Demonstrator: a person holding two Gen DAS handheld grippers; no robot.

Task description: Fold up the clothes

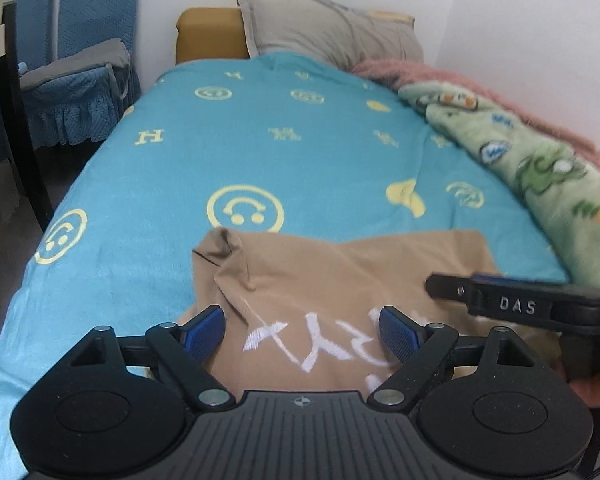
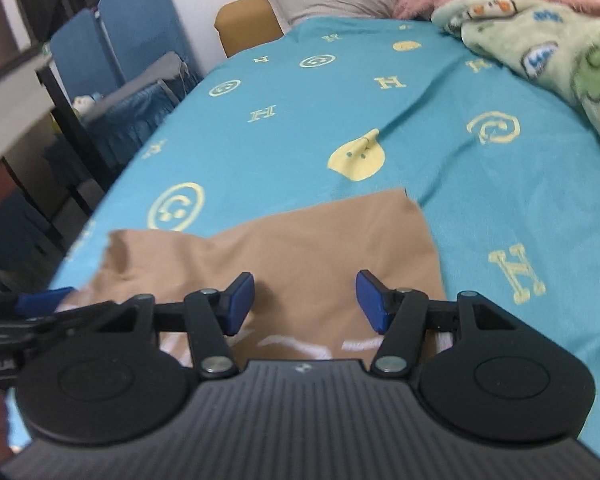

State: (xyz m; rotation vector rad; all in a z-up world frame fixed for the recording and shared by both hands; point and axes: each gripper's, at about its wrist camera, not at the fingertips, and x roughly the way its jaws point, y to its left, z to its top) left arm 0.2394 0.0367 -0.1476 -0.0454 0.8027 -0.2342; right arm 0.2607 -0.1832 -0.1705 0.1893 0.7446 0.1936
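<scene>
Tan garment (image 1: pixel 340 280) with white lettering lies on the turquoise smiley-print bed sheet (image 1: pixel 220 152) below both gaping, empty tongs, left (image 1: pixel 302 334) and right (image 2: pixel 305 306), blue chairs (image 1: pixel 80 60) alongside.

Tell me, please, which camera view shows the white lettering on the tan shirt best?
The left wrist view: the white lettering on the tan shirt lies sharp and mostly uncovered between the open left claw. The right wrist view catches only blurred strokes behind the open right claw.

Readable marks: two.
"DAS" on right gripper (image 1: pixel 518 306); yellow "H" letters printed across blue bedsheet (image 1: pixel 260 152).
</scene>
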